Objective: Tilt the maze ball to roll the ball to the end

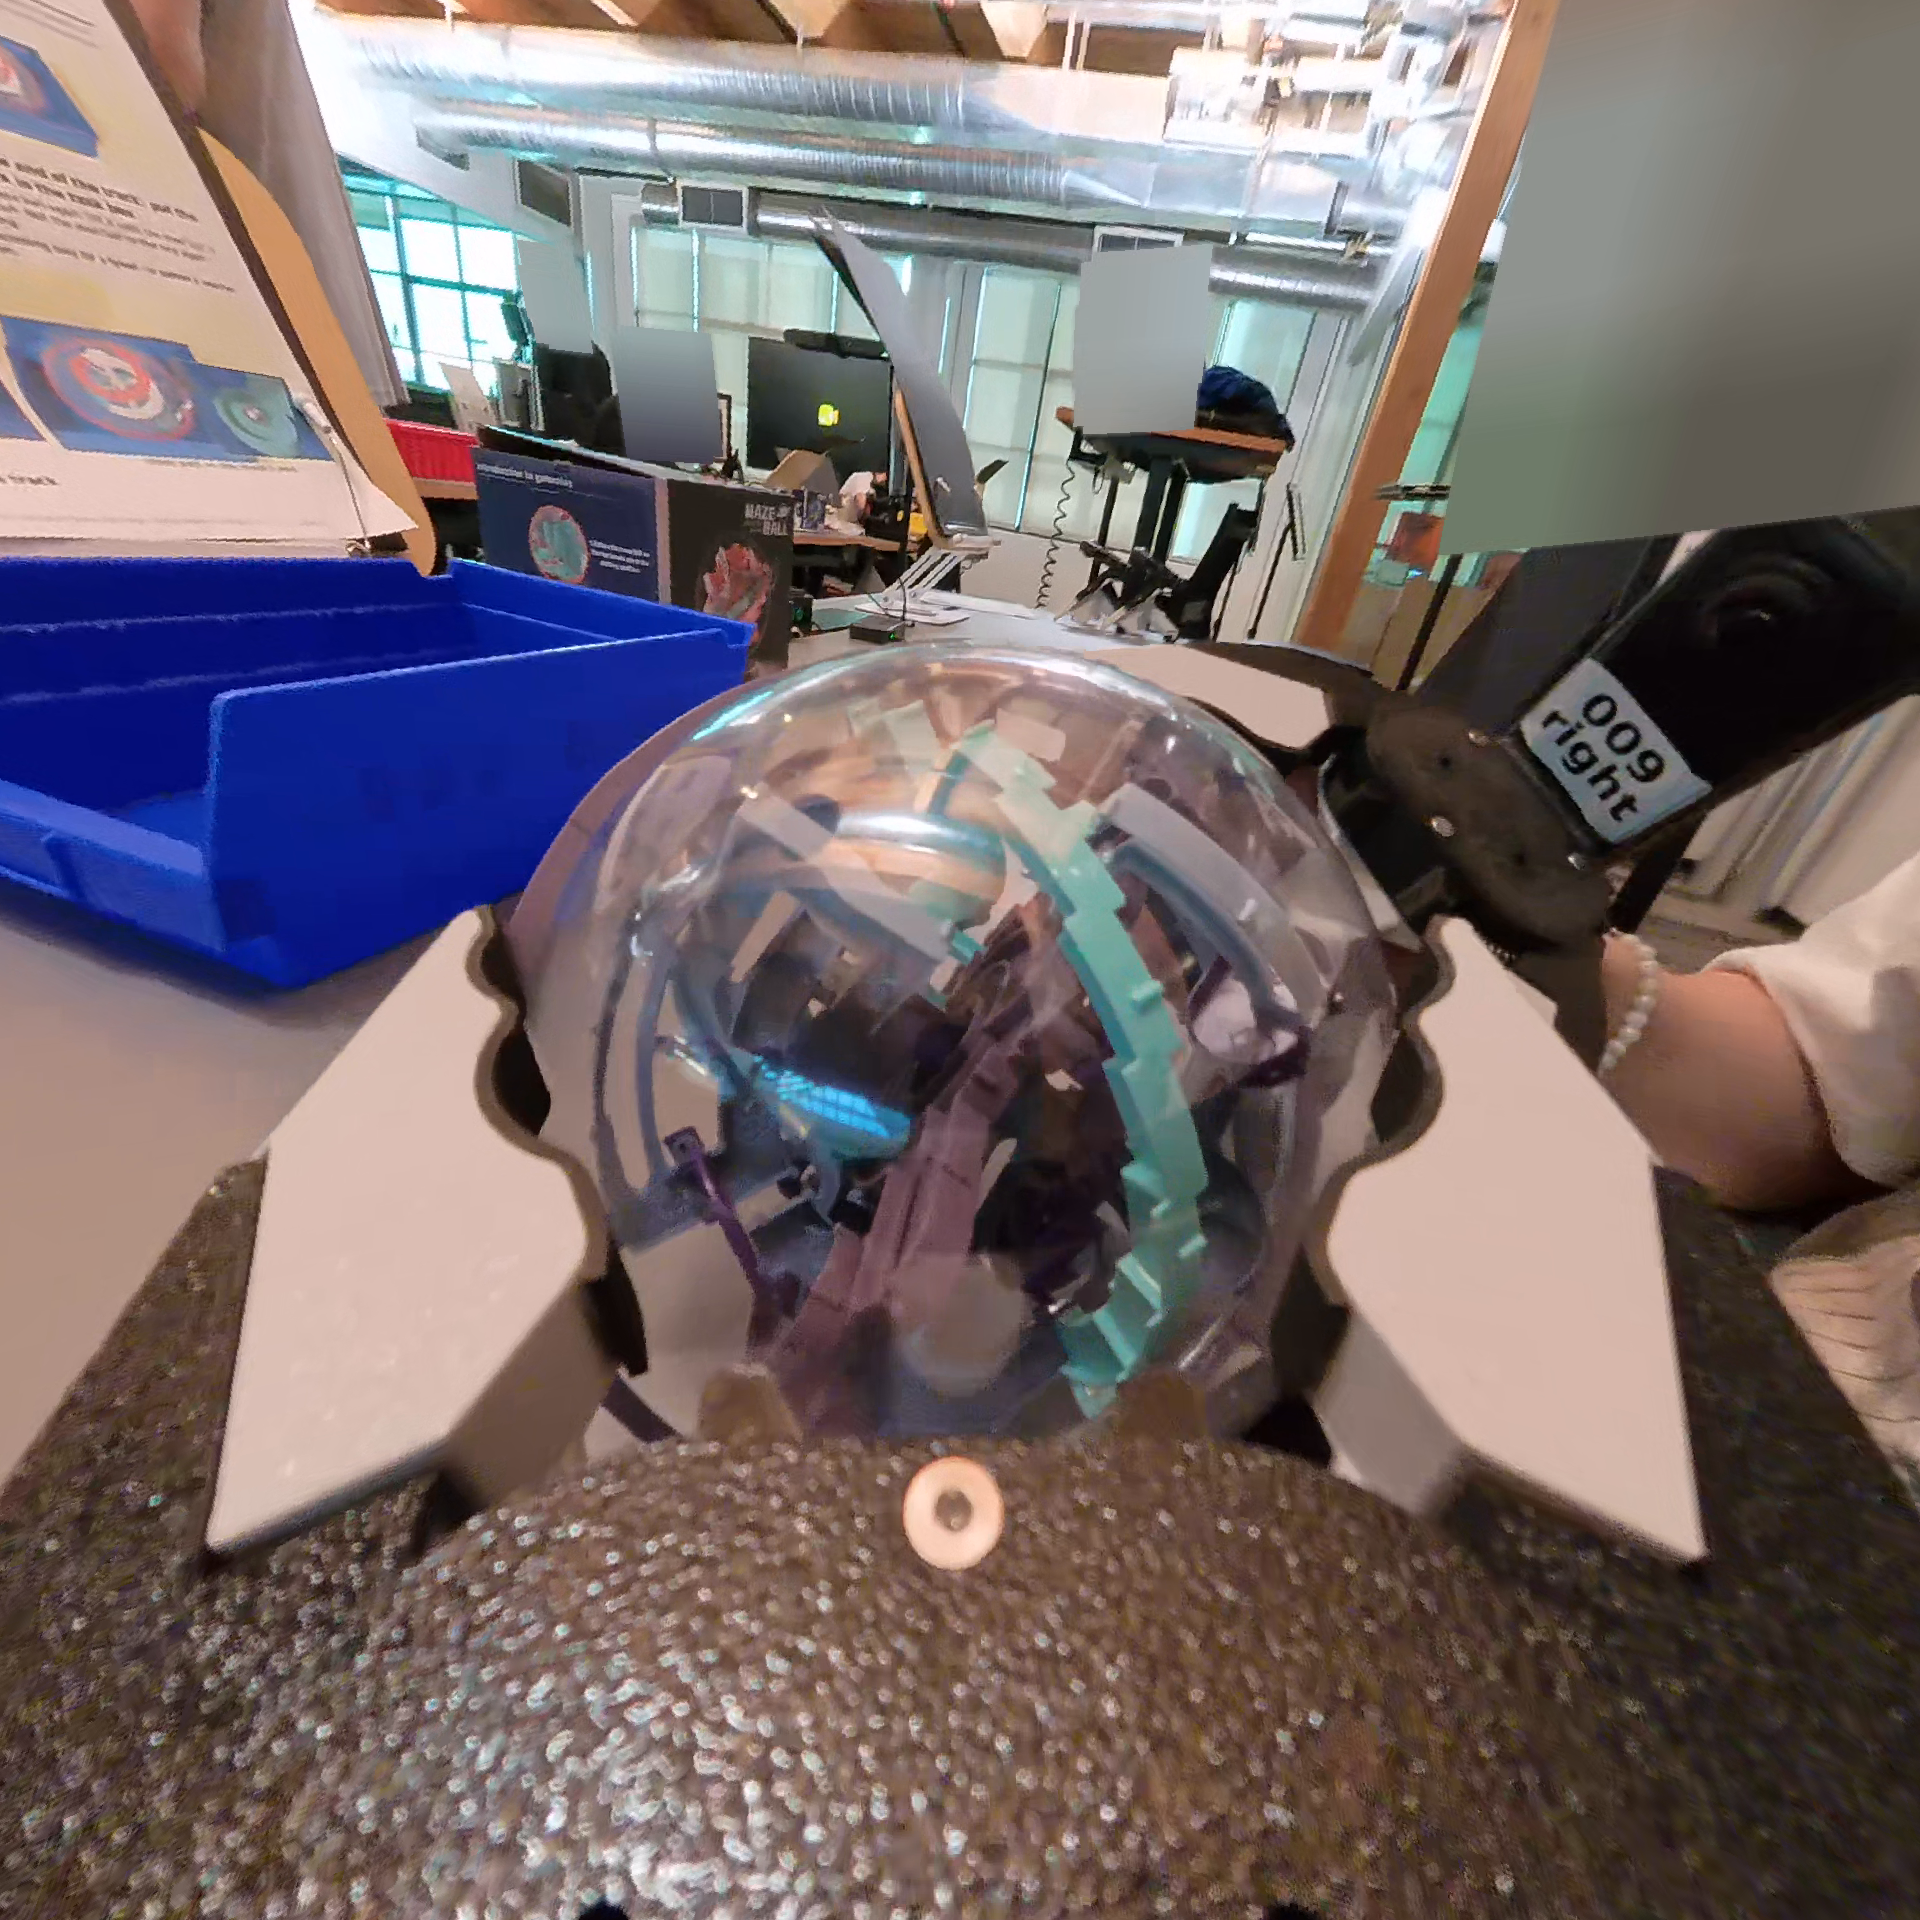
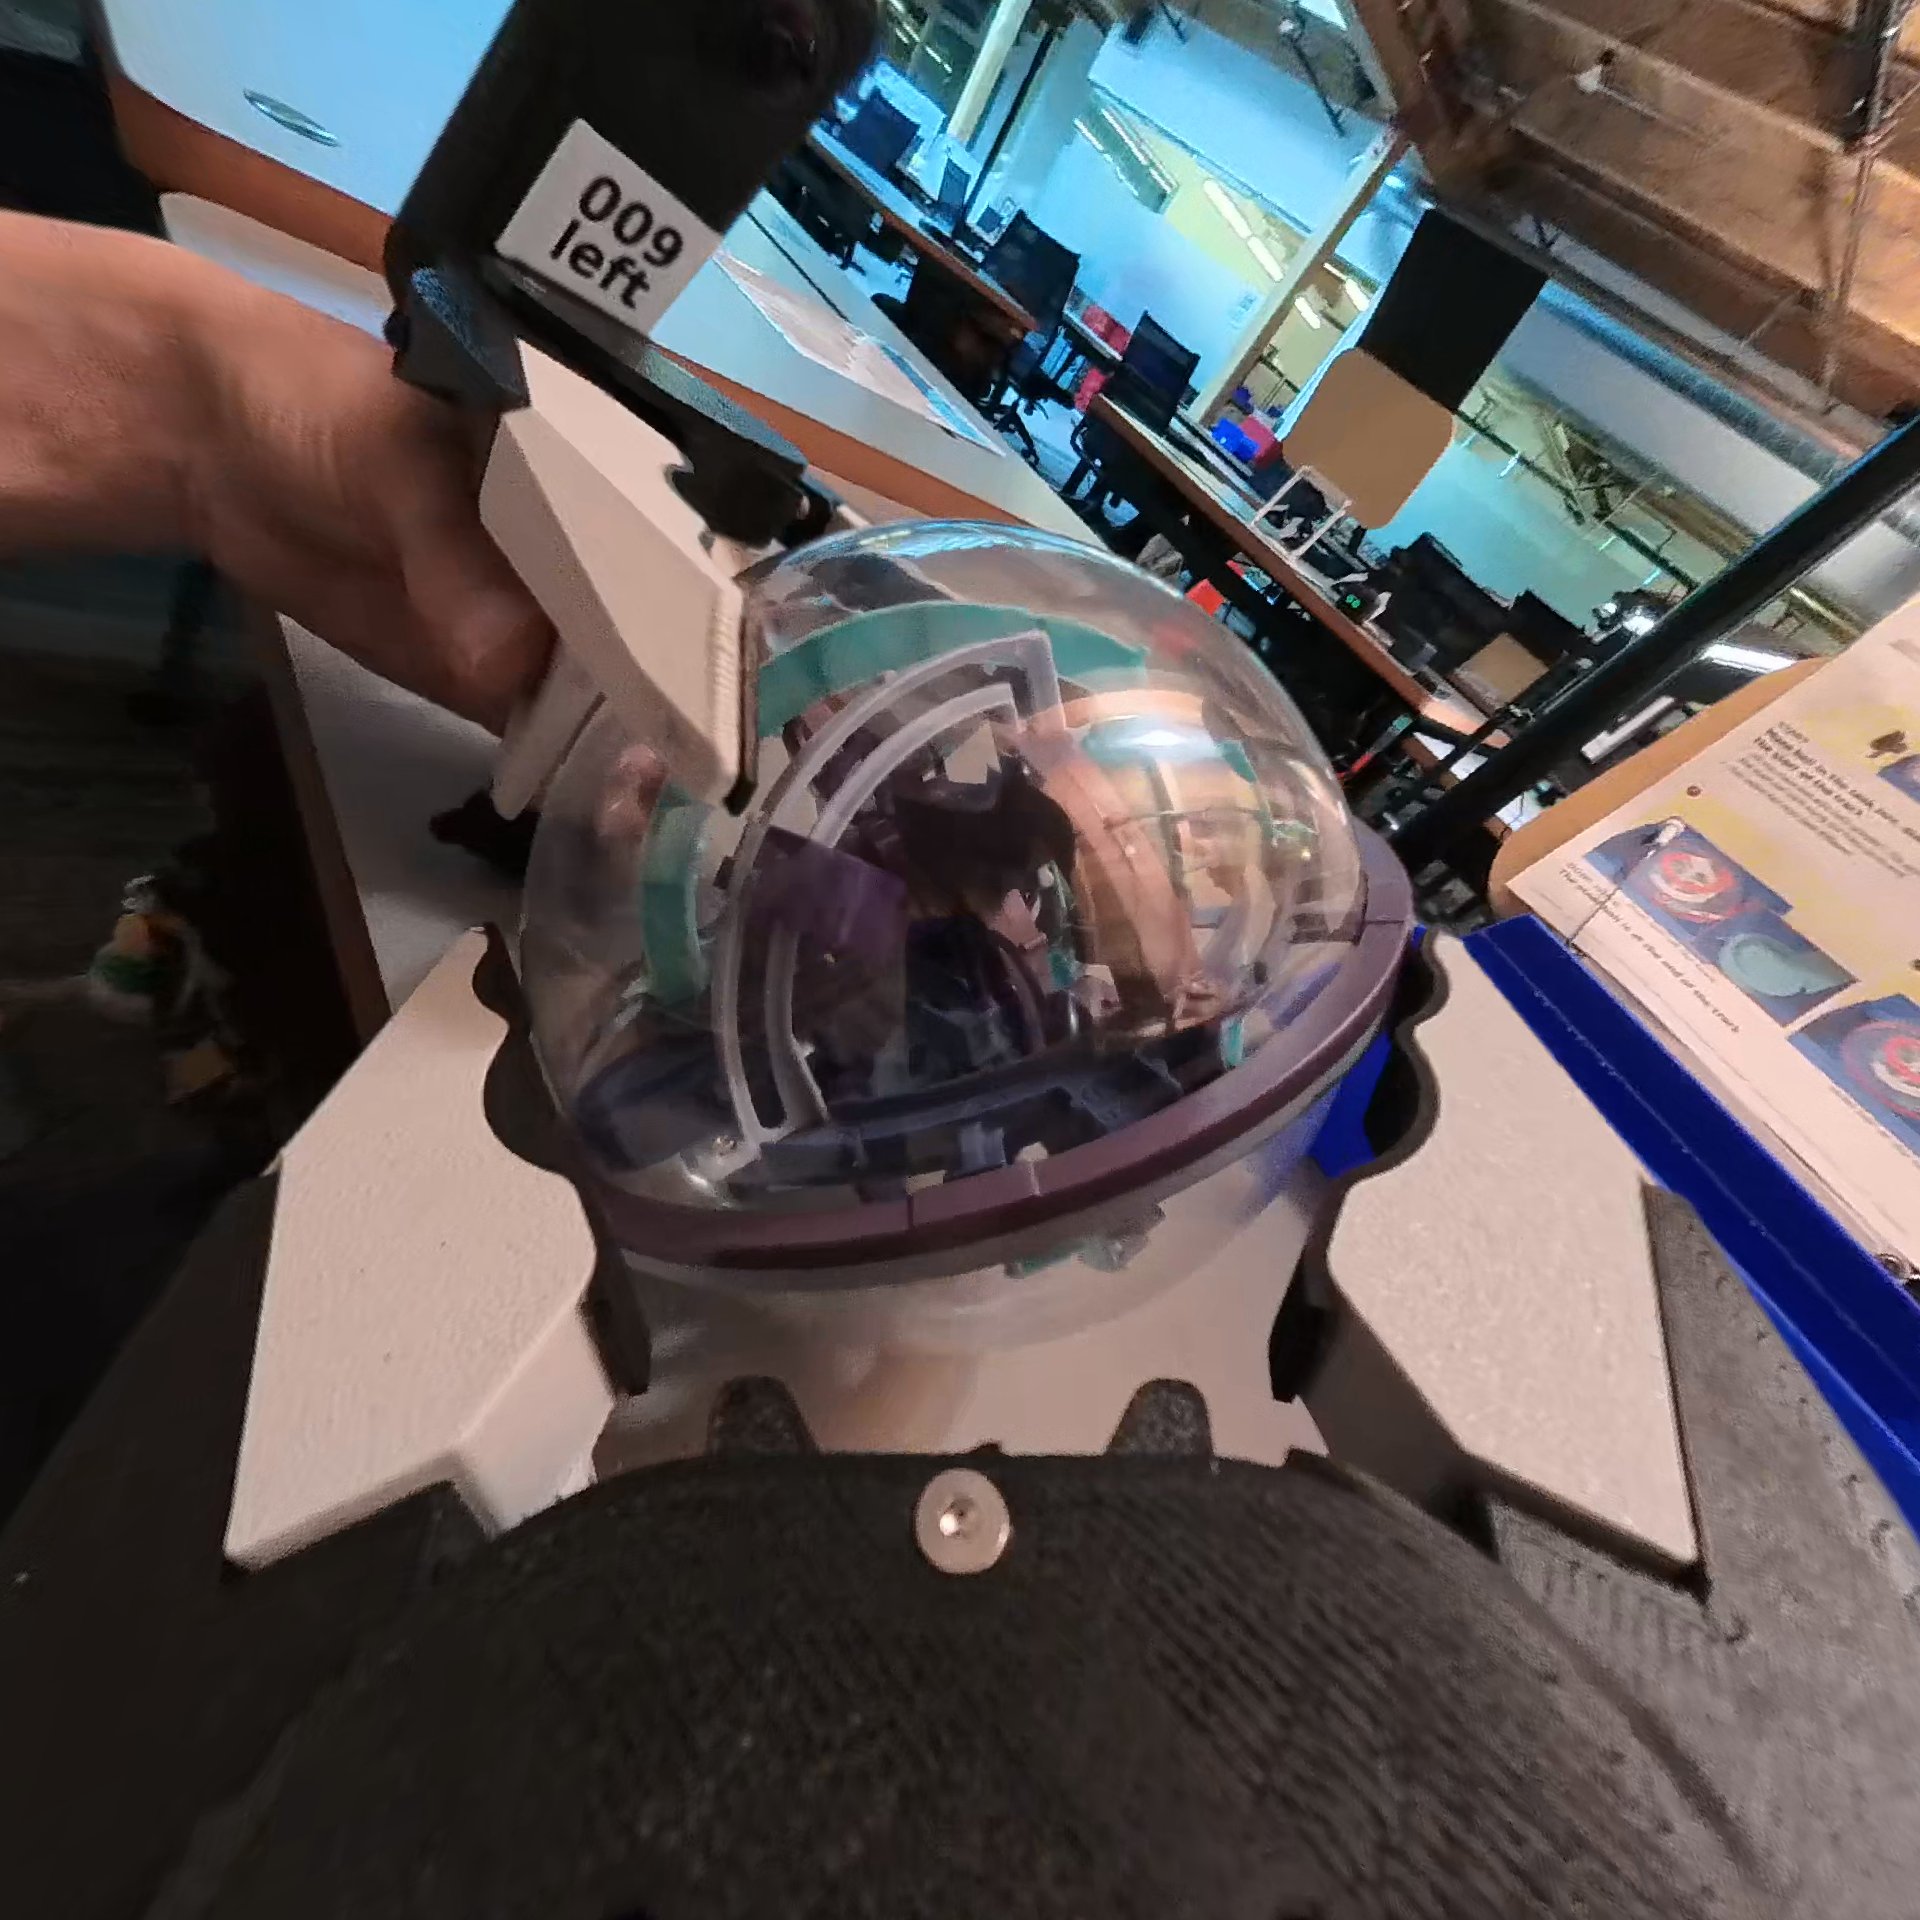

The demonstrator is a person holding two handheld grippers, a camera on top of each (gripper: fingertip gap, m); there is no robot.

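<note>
**A:** Where is the maze ball sitting?

**B:** I'm holding it up between both grippers, off the table, beside the blue bin. It's a clear sphere with teal, grey and purple tracks inside and a purple seam round the middle. I can't pick out the small ball in there; glare and blur are hiding it.

**A:** So which step are you in?

**B:** I'm judging we're in the tilting itself. The sphere is already gripped and lifted, so what's next is a slow roll of both wrists together, keeping the squeeze even so the shell isn't slipping.

**A:** How are the jaws standing?

**B:** Both are spread very wide and clamped on the sphere. The left gripper is cradling it with its scalloped fingers pressing each flank. The right gripper is doing the same from the other side, its fingers hugging the shell near the seam. In the right view one left finger is lying flat against the dome.

**A:** Anything else nearby?

**B:** An instruction sheet is propped over the bin.
</note>
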